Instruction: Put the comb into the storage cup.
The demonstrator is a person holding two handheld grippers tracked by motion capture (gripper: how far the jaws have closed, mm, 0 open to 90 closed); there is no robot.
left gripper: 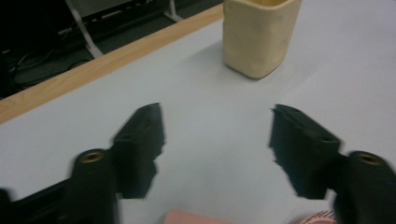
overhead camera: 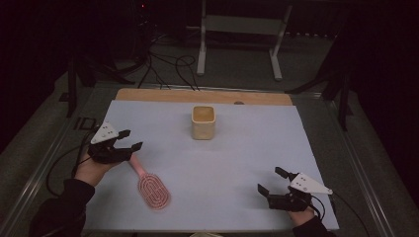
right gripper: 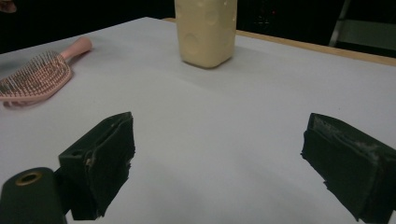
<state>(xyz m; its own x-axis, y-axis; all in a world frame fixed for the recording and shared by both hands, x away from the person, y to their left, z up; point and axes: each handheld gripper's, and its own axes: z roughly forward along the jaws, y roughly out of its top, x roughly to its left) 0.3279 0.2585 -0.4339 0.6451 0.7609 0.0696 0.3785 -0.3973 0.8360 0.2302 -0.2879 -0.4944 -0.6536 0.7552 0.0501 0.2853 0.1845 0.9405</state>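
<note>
A pink hairbrush (overhead camera: 150, 186) lies bristles up on the pale sheet, handle toward the far left; it also lies at the left of the right gripper view as the hairbrush (right gripper: 37, 74). A cream square cup (overhead camera: 203, 122) stands upright at the middle back, seen too as the cup (left gripper: 258, 35) and the cup (right gripper: 205, 30). My left gripper (overhead camera: 130, 139) is open just above the brush handle (left gripper: 196, 217), holding nothing. My right gripper (overhead camera: 272, 180) stands open near the front right, nothing between its fingers.
The pale sheet (overhead camera: 247, 148) covers a wooden table whose bare far edge (overhead camera: 148, 95) shows at the back. Beyond it are cables (overhead camera: 168, 64) on the floor and a white frame stand (overhead camera: 242, 29). Dark rails flank the table.
</note>
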